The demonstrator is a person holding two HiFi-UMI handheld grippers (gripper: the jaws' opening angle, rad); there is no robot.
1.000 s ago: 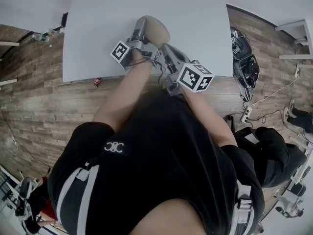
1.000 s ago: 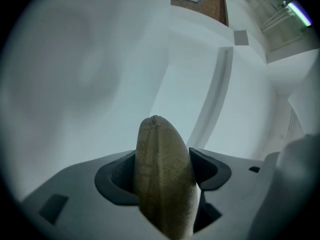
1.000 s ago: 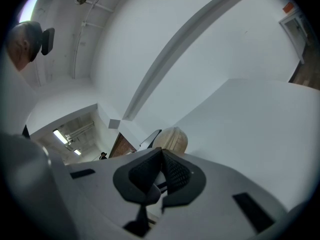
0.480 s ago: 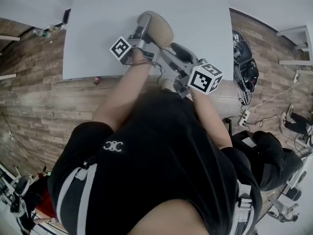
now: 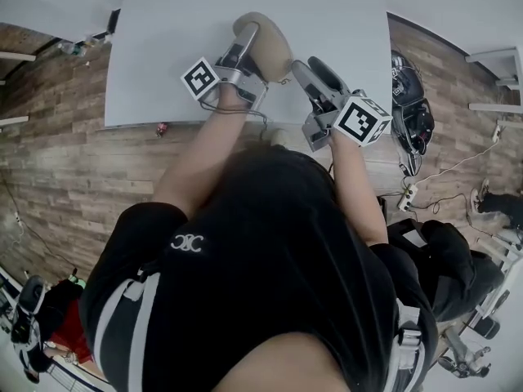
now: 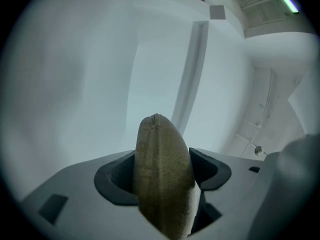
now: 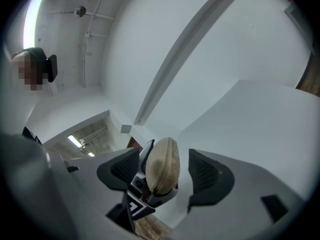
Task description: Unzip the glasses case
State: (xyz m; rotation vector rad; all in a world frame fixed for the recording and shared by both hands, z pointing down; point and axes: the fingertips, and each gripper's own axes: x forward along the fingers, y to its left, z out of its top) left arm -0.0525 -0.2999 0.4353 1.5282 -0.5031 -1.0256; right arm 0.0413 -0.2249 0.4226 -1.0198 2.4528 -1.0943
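Your left claw (image 6: 162,178) was clamped on the tan glasses case (image 5: 265,46), held up over the tabletop (image 5: 163,64). Your right claw (image 7: 165,173), just right of it, was opening, with nothing between the pads. I'd pinch the zip pull squarely, left grip firm.

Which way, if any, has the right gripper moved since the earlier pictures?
Yes: the right gripper shifted toward the table's right edge, off the glasses case; its jaws are opening, gripping nothing.
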